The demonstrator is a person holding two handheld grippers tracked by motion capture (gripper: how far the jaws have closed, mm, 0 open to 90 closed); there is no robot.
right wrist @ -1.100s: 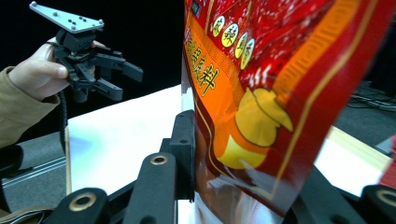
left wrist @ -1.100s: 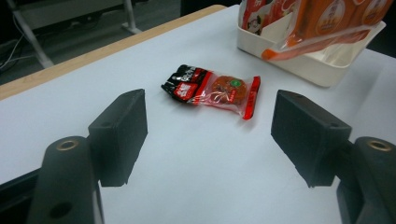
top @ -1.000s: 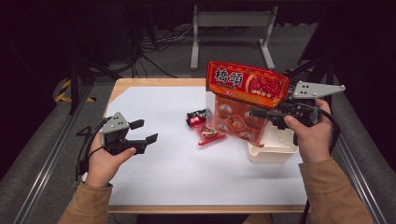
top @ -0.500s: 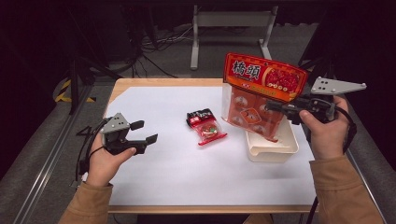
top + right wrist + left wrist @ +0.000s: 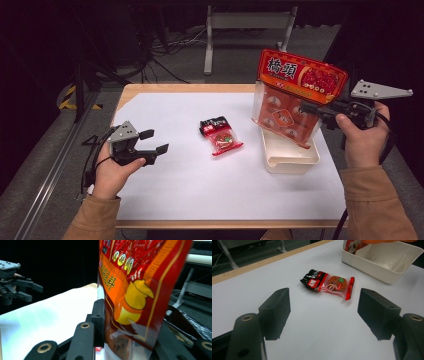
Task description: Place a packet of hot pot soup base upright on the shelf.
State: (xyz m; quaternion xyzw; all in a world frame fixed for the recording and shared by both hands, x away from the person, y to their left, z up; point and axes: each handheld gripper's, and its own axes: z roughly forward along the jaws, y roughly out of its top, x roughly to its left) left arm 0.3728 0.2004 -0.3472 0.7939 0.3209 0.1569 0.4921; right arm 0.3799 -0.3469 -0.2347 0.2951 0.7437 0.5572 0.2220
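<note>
Nearest me, the left tool (image 5: 152, 142) rests low over the white counter (image 5: 175, 190), its jaws spread wide with nothing between them. Past it, mid-counter, lie two small packets touching: a red one (image 5: 224, 141) and a black one (image 5: 213, 124) just behind. To the right sits a cream tray (image 5: 290, 159). Above its far end the right tool (image 5: 311, 111) is clamped on a big orange bag (image 5: 299, 80), held tilted, the bag's lower edge hanging just over the tray.
</note>
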